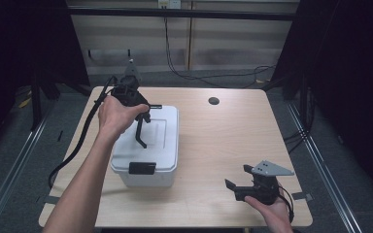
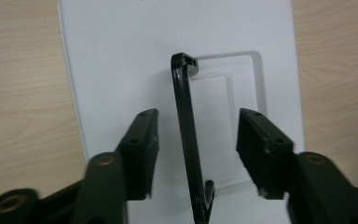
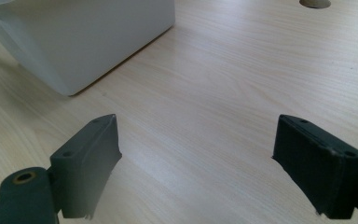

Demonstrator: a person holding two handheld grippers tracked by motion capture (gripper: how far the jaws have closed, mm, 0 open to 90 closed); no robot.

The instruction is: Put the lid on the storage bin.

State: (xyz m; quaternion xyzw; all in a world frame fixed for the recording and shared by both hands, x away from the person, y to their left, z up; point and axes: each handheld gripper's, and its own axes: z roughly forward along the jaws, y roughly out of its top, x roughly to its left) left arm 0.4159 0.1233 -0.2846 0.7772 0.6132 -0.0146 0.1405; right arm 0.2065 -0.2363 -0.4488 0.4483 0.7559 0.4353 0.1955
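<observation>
A white lidded box stands on the left half of the wooden table. Its thin black handle is raised upright over the lid. My left gripper hangs over the lid, open, one jaw on each side of the handle with a gap on both sides. The right gripper rests low near the front right of the table, open, with bare wood between its jaws. One corner of the box lies ahead and to the left in the right gripper view.
A black latch sits on the box's near end. There is a round cable hole in the table towards the back. Bare wood spreads across the right half. A cable trails from the left gripper off the left edge.
</observation>
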